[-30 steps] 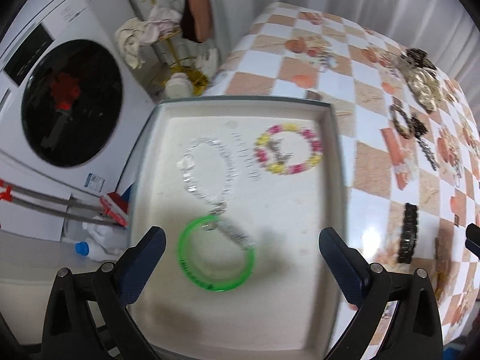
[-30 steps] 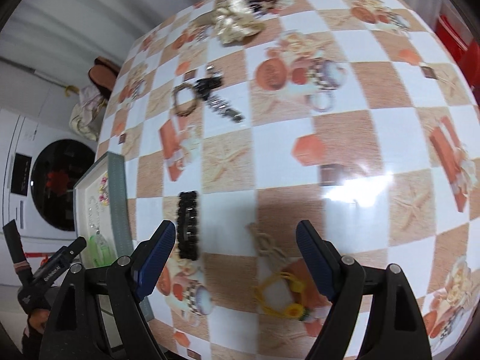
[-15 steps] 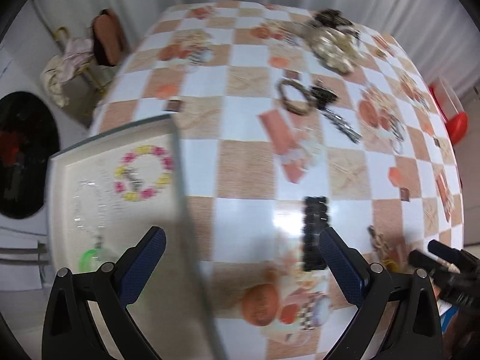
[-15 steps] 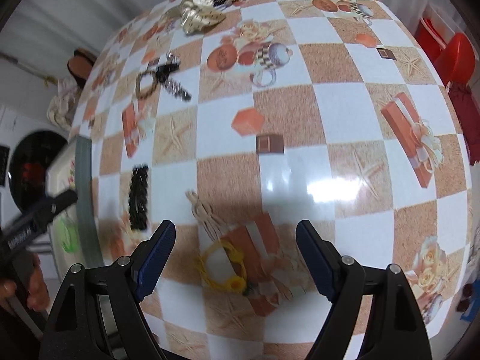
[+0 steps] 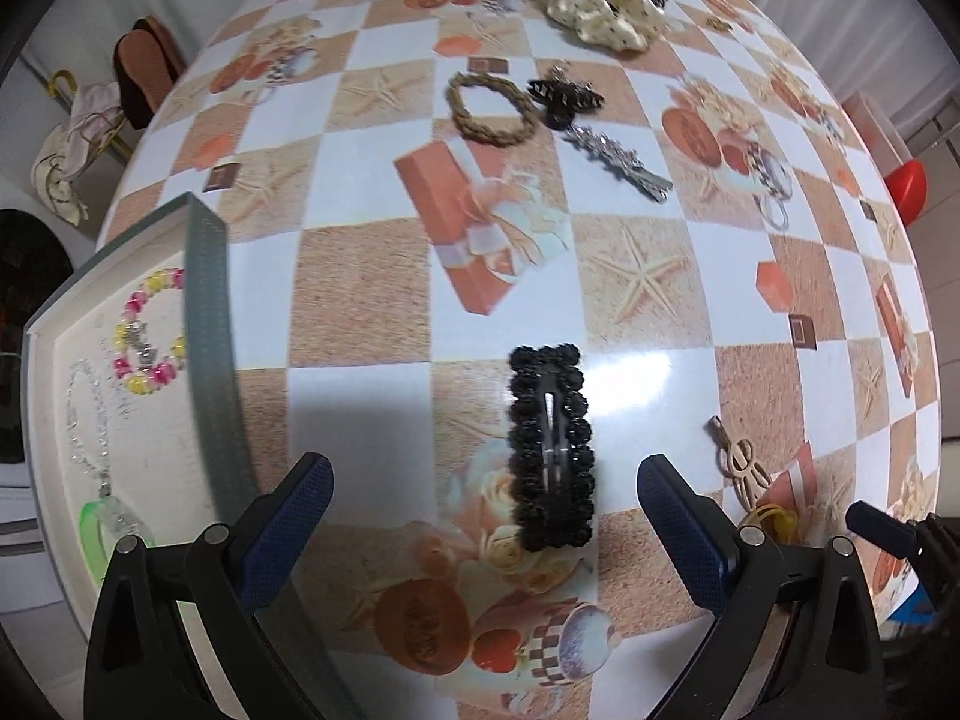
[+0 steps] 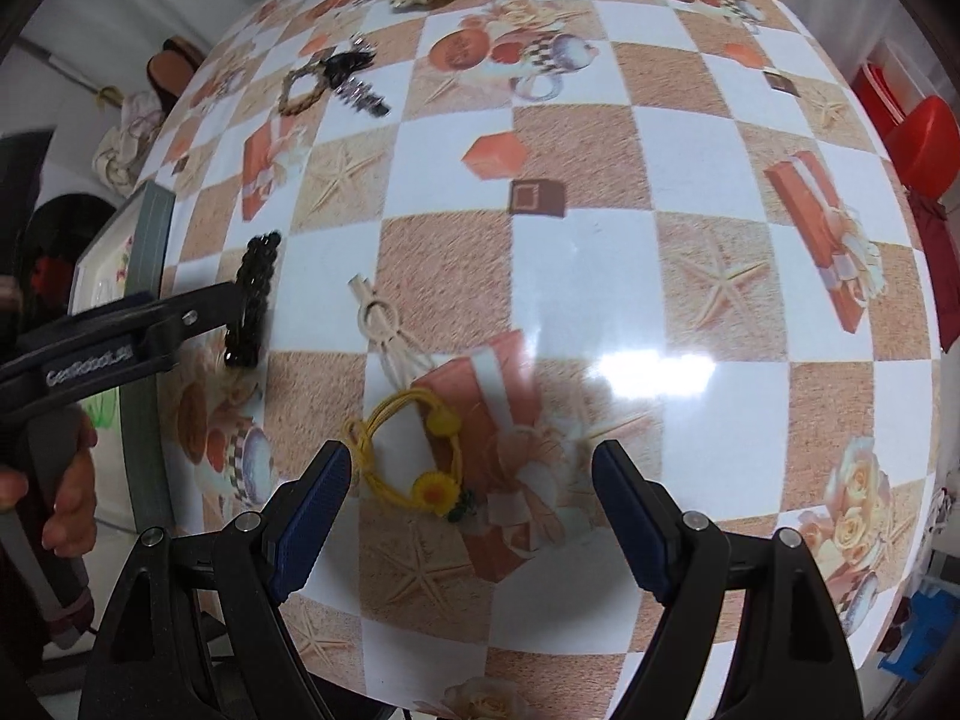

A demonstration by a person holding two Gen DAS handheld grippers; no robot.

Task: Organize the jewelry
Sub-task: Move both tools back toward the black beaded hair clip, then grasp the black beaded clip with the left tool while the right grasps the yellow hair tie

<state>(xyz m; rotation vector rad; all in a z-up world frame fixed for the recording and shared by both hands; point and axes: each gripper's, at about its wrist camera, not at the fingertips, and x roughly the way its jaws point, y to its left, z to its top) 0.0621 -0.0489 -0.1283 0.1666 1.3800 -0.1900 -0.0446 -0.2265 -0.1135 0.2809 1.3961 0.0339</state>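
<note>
Both tongs have shifted since a second ago: left tongs (image 5: pixel 483 525) left the tray (image 5: pixel 207 324) and now hang over the checked tablecloth (image 5: pixel 360 294) to its right, right tongs (image 6: pixel 468 510) slid nearer to the yellow hair tie (image 6: pixel 414 450). Left tongs wide open, nothing between the pads, black beaded hair clip (image 5: pixel 552 447) lying flat on the cloth between and just beyond the tips. Right tongs also wide open, empty, yellow hair tie just past the left pad, not touched. Cream knotted clip (image 6: pixel 384 330) just beyond the tie. Tray at left holds a pink-yellow bead bracelet (image 5: pixel 147 330), a clear bead bracelet (image 5: pixel 84 420) and a green bangle (image 5: pixel 99 531). Far side: braided brown ring (image 5: pixel 492 108), silver clip (image 5: pixel 618 162), cream scrunchie (image 5: pixel 606 0).
</note>
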